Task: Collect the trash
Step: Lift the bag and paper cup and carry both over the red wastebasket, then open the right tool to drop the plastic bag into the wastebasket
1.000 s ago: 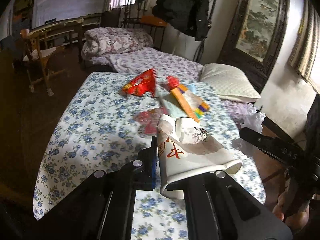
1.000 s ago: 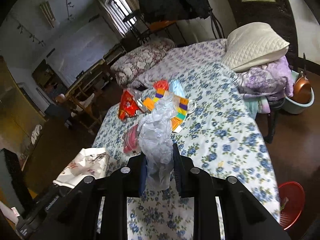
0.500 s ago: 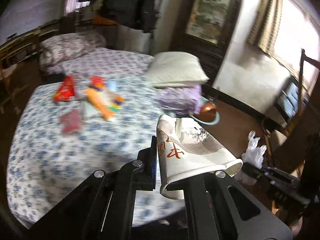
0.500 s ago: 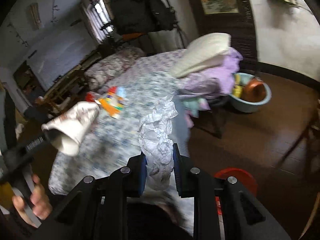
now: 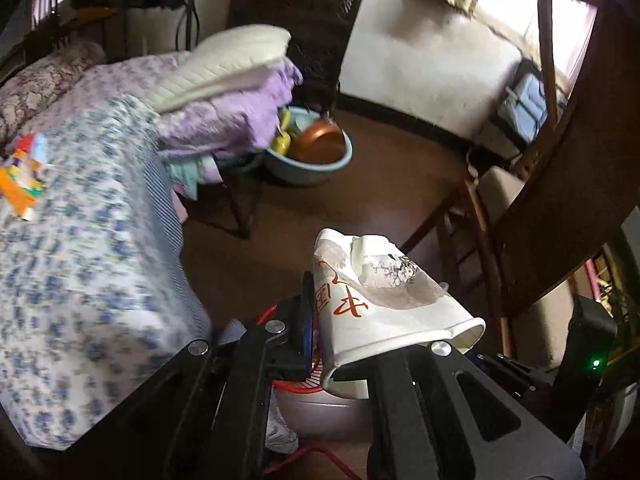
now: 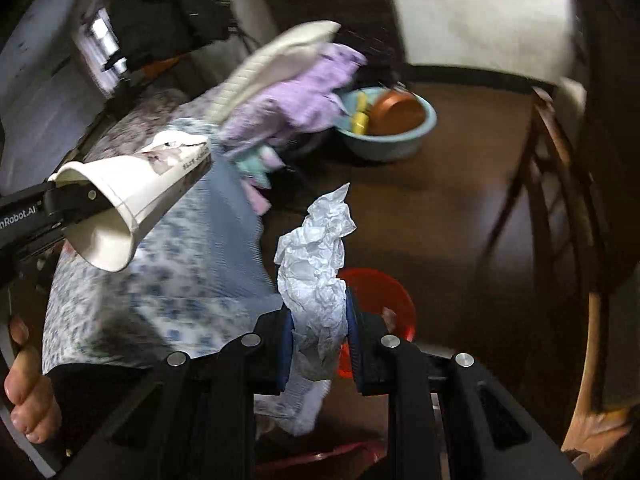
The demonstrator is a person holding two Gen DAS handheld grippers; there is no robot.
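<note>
Bed [image 5: 92, 248] w/ blue-flowered sheet, left side of both views; colourful wrappers [image 5: 24, 172] lie on it near the far edge; patterned quilt [image 5: 36, 80] bunched at the far end; cream pillow [image 5: 224, 64] atop a purple cloth pile [image 5: 236, 116] beside the bed; dark brown floor [image 5: 380, 184] carries a blue basin [image 5: 312, 164] and a red basket [image 6: 384, 292], partly hidden.
</note>
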